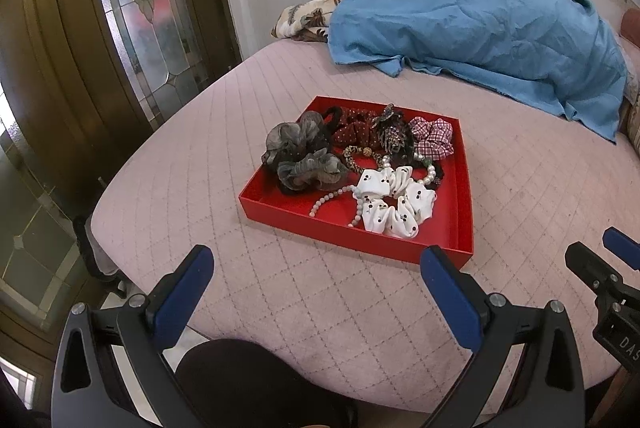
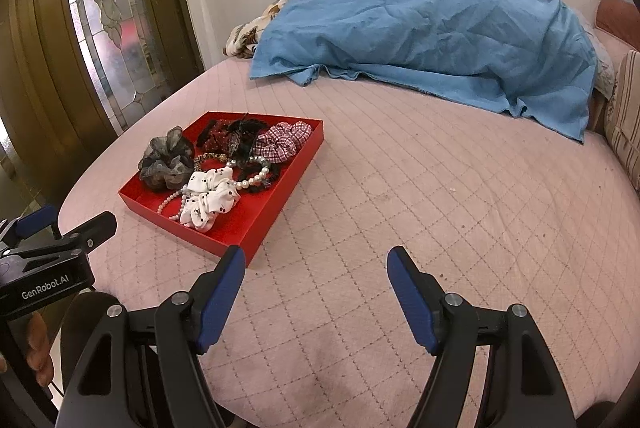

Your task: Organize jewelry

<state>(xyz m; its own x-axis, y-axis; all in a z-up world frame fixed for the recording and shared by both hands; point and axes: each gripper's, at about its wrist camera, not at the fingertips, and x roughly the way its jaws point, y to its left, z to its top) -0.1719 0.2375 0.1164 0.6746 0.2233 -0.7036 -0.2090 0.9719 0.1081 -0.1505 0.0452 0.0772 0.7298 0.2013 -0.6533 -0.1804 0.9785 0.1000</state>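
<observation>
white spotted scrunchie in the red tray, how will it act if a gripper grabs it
The white spotted scrunchie looks like loose gathered fabric, so it would probably squash and flop rather than hold shape. It seems light. A bead strand lies against it, so lifting it may drag the beads along in the red tray.

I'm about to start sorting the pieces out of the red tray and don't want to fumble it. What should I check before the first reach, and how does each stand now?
1. Left gripper empty, jaws apart: ok.
2. Right gripper empty, jaws apart: ok.
3. Red tray flat on the pink bedspread, open side up: ok.
4. Nearest piece reachable from above: the white dotted scrunchie lies on top, near the tray's front: ok.
5. Pieces separate: not ok; the pearl strand runs against the scrunchie and the pale bead strand passes under it.
6. Place to sort into: cannot tell; no other container shows.
</observation>
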